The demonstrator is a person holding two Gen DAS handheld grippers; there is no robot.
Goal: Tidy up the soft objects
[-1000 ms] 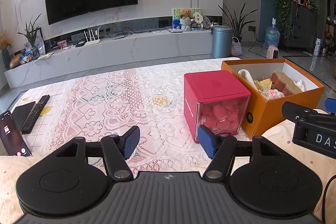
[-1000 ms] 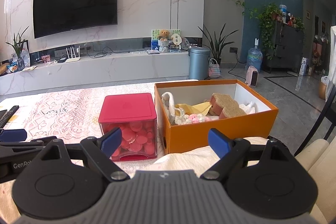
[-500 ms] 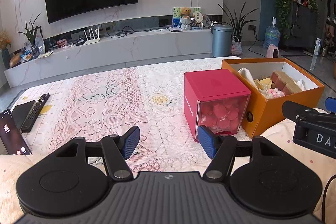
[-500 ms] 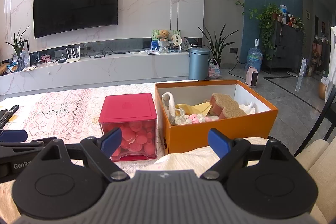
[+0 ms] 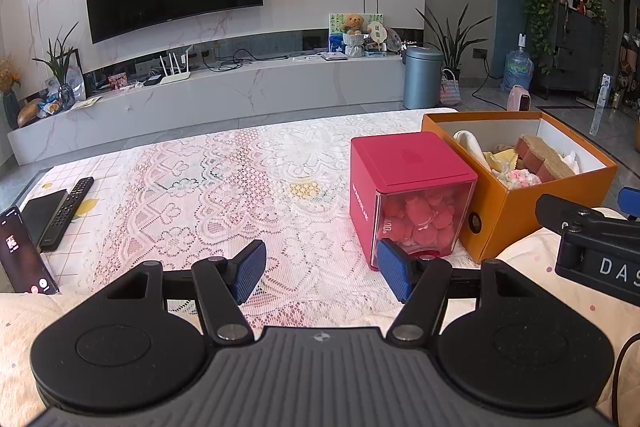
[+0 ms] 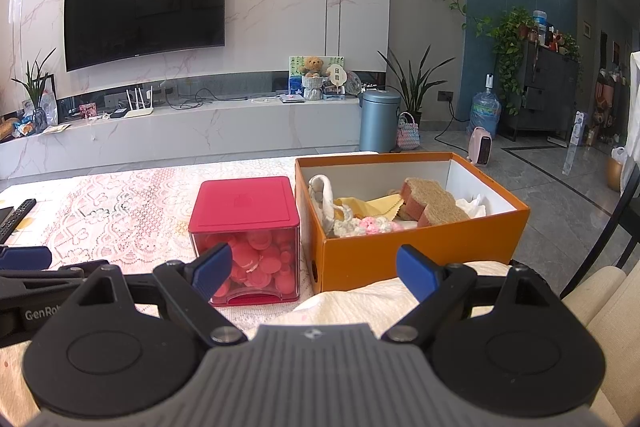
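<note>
We see the soft things piled in one orange box (image 6: 424, 247) at the table's right end: two brown sponges (image 6: 434, 205), a pink knitted piece (image 6: 374, 225), a yellow cloth (image 6: 380, 205) and white fabric (image 6: 322, 195), though the box wall hides whatever lies deeper. Just beside it, on its left, stands one red cube container (image 6: 245, 227) holding pink round pieces too jumbled to count. Our left gripper (image 5: 320, 275) and right gripper (image 6: 314, 267) both hover spread wide, holding nothing. On the lace tablecloth (image 5: 224, 187), far left, lie one remote (image 5: 68, 211) and a phone (image 5: 22, 255) cut off by the frame.
</note>
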